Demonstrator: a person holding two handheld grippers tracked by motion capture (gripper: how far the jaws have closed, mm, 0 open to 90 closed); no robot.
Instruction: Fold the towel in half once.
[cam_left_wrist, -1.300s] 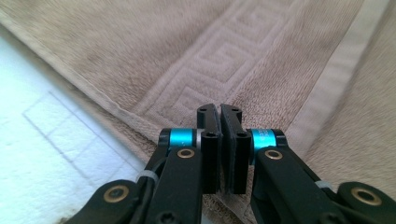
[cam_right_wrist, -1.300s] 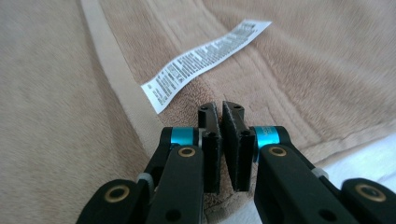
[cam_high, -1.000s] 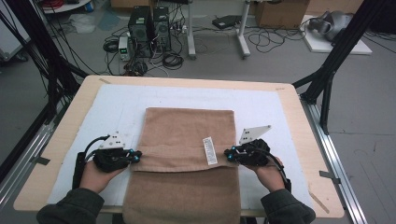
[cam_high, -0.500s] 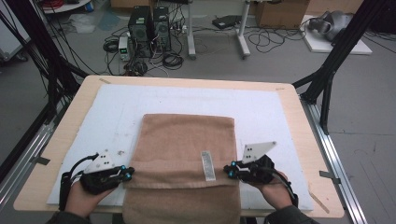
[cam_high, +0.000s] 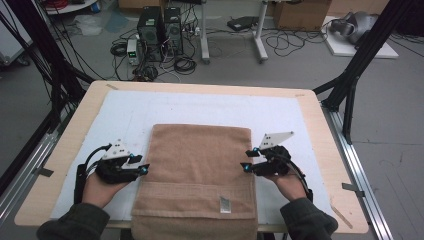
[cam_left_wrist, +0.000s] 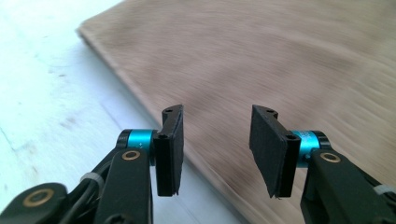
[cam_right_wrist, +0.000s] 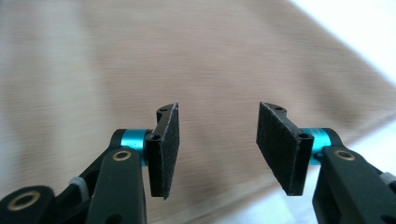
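My towel (cam_high: 200, 175) lies flat on the counter (cam_high: 310, 125), near edge overhanging. Both grippers, left (cam_high: 142, 168) and right (cam_high: 246, 161), have just spread their fingers, empty; I'd pinch both side edges level together.

Wooden table (cam_high: 320, 120), topped by a white mat (cam_high: 200, 107) covering most of it. On the mat, a folded brown towel (cam_high: 200, 165), near edge hanging over the table's front.

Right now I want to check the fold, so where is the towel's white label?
In the high view the white label lies on the brown towel, right of its middle, near the table's front edge and nearer the right gripper.
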